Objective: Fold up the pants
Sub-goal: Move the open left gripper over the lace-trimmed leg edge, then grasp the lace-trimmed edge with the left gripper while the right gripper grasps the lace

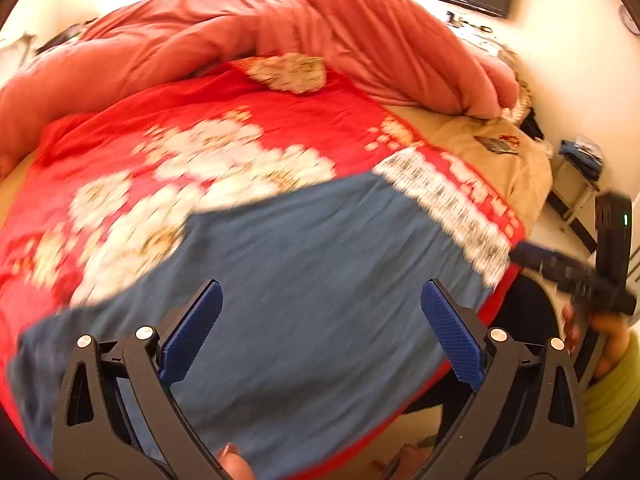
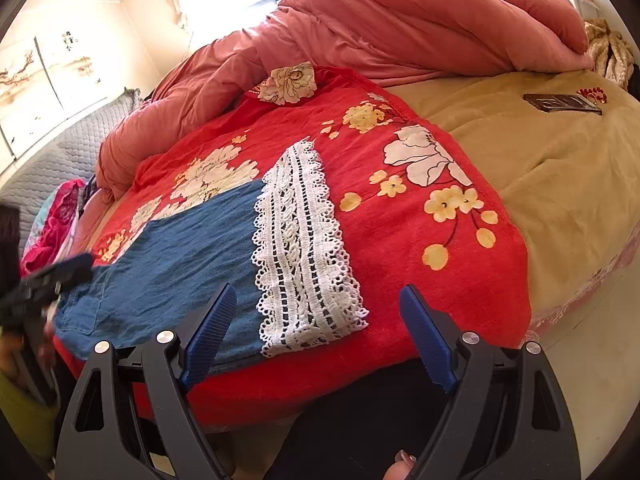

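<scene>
Sunlit bedroom, with a bed (image 2: pixel 560 168) taking up most of both views. On it lie the blue pants (image 2: pixel 176 256), flat on a red floral blanket (image 2: pixel 420 240) near the bed's front edge. Their white lace cuff (image 2: pixel 304 248) runs toward the front edge and ends just short of the blanket's drop-off; the opposite end of the pants reaches the blanket's left edge in the right wrist view. In the left wrist view, which is motion-blurred, the pants (image 1: pixel 312 280) fill the lower middle and the lace cuff (image 1: pixel 452 208) sits at their right side.

The left gripper (image 1: pixel 320 332) hovers over the blue cloth with its fingers spread wide and nothing between them. The right gripper (image 2: pixel 320 332) hangs over the cuff's near end and the front edge of the blanket, fingers also wide apart and empty. Each gripper shows at the margin of the other's view, well apart from it.

Beyond the red blanket, a pink duvet (image 2: pixel 360 20) is heaped along the far side of the bed. To the right, bare tan sheet stretches out, with a dark flat object (image 2: pixel 562 103) lying far off near its far corner. Pale floor (image 2: pixel 592 360) shows past the bed's right front edge.
</scene>
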`<action>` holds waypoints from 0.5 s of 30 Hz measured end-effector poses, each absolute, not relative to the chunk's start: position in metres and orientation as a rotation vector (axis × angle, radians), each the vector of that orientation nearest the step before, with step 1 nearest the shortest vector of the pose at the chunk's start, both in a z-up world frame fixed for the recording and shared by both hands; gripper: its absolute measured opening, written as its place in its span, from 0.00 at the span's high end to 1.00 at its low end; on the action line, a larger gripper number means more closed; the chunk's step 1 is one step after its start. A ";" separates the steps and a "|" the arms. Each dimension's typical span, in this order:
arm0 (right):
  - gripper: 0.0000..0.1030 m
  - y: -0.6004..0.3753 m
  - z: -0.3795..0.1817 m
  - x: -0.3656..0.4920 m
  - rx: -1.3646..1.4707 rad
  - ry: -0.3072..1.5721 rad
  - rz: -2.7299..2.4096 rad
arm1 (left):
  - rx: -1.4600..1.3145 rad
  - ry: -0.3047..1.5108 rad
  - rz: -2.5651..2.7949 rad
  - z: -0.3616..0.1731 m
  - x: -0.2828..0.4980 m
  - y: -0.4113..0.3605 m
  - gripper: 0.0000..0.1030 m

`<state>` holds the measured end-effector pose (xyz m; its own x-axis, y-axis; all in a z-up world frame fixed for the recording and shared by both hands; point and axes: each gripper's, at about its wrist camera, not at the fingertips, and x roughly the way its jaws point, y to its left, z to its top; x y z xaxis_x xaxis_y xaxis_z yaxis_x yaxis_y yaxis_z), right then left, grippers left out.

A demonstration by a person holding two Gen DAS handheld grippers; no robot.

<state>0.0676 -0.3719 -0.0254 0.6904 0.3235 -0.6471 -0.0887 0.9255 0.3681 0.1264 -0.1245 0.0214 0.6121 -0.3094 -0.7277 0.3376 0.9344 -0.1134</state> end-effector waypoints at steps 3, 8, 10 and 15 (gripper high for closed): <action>0.20 -0.375 -0.028 0.069 0.340 0.782 0.232 | 0.094 0.845 -0.400 0.031 0.160 -0.156 0.09; 0.20 -0.368 -0.029 0.071 0.334 0.796 0.255 | 0.170 0.862 -0.486 0.036 0.210 -0.201 0.09; 0.20 -0.365 -0.030 0.074 0.340 0.799 0.265 | 0.174 0.873 -0.502 0.033 0.228 -0.210 0.09; 0.20 -0.357 -0.035 0.085 0.339 0.828 0.281 | 0.113 0.968 -0.543 0.011 0.283 -0.225 0.10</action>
<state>0.0850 -0.3569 -0.0354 0.6453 0.3716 -0.6674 -0.1109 0.9100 0.3995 0.2833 -0.2254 0.0114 0.4451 -0.3878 -0.8072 0.4865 0.8615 -0.1457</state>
